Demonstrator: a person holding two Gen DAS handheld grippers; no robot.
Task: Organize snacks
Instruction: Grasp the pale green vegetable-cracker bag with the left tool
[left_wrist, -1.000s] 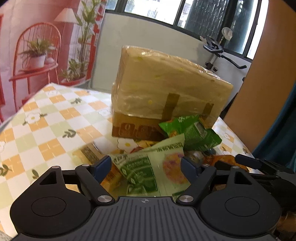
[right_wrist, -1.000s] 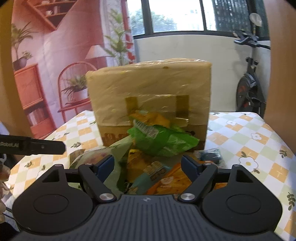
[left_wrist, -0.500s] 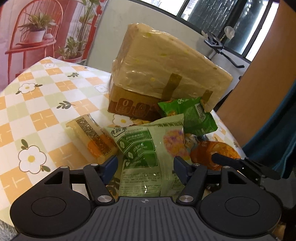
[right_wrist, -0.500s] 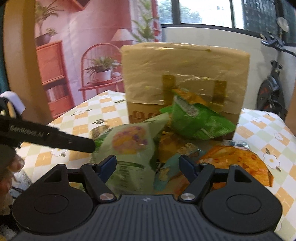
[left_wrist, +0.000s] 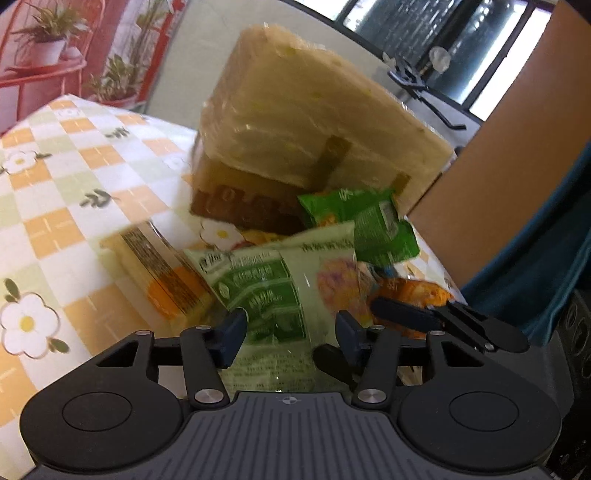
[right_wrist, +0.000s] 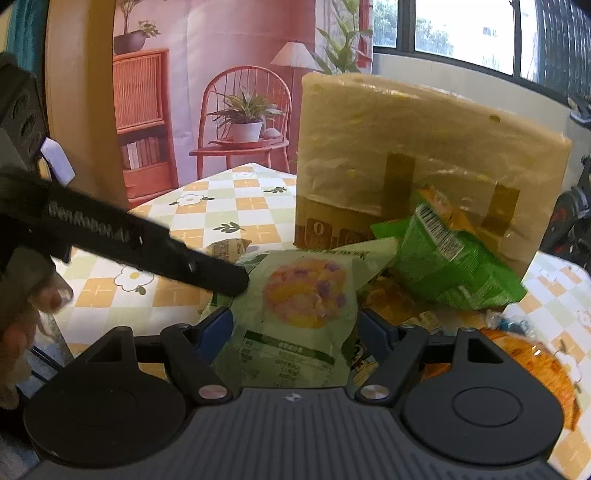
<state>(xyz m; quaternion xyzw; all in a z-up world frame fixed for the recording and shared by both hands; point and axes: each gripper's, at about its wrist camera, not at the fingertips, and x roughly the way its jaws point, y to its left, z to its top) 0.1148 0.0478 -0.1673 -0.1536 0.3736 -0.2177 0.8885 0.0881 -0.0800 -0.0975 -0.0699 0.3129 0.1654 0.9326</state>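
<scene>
A pile of snack packets lies on the checked tablecloth in front of a plastic-wrapped cardboard box (left_wrist: 317, 122). A pale green packet (left_wrist: 280, 288) lies on top of the pile, between the open fingers of my left gripper (left_wrist: 290, 332). The same packet (right_wrist: 299, 306) also lies between the open fingers of my right gripper (right_wrist: 295, 328). A bright green packet (left_wrist: 365, 225) leans on the box (right_wrist: 417, 147); it shows too in the right wrist view (right_wrist: 450, 262). An orange packet (right_wrist: 532, 365) lies at the right. A yellow-orange packet (left_wrist: 159, 269) lies at the left.
The table (left_wrist: 55, 206) has an orange, green and white checked cloth with flowers. The right gripper's finger (left_wrist: 443, 317) reaches in from the right; the left gripper's finger (right_wrist: 147, 247) crosses from the left. A brown panel (left_wrist: 517, 122) stands behind on the right.
Both grippers have moved closer to the pale green packet, which now lies between both pairs of fingers. The left gripper's fingers have narrowed somewhat.
</scene>
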